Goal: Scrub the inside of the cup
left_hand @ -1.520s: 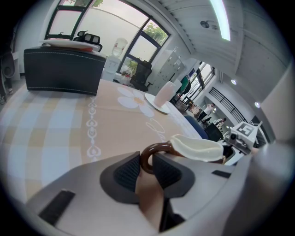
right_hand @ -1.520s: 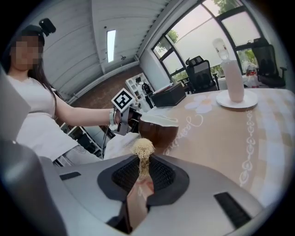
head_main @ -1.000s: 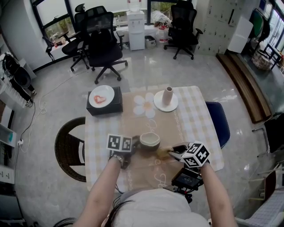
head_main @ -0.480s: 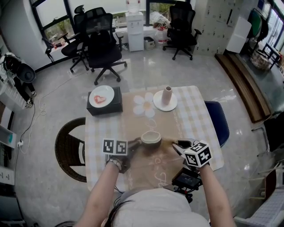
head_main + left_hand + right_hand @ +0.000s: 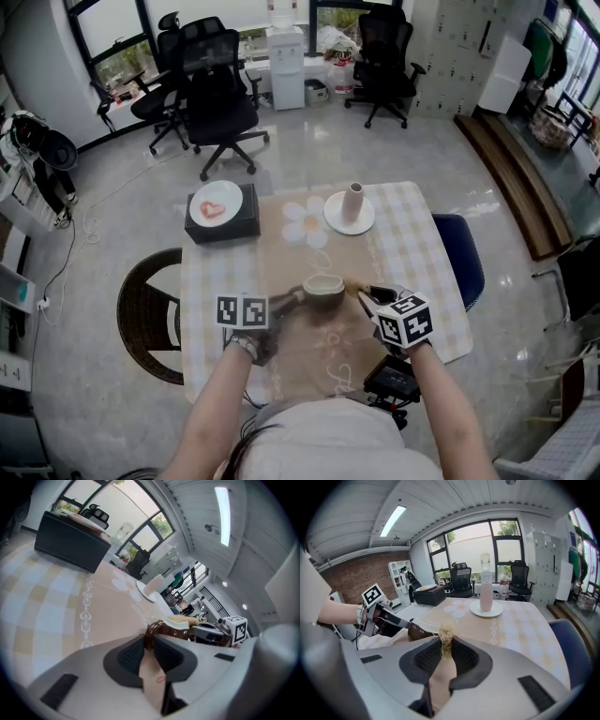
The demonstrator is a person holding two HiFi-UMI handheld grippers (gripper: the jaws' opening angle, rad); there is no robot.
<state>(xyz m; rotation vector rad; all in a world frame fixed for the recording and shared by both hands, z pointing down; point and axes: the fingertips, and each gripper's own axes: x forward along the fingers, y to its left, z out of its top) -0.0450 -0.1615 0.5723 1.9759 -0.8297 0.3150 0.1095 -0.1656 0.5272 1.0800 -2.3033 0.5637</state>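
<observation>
Checked cloth covers the table [image 5: 422,244], where the cup [image 5: 322,289] stands on the person's side of the vase [image 5: 353,202], well apart from it. It looks like glazed ceramic, so probably stiff, slick and chippable, and best held by its handle [image 5: 151,632], which the left gripper [image 5: 149,641] pinches. The right gripper [image 5: 446,646] pinches a soft fibrous scrubber [image 5: 446,634] just beside the rim.

The cup [image 5: 322,287] is brown, the scrubber [image 5: 446,633] straw-yellow, the tablecloth [image 5: 424,253] yellow-checked.
</observation>
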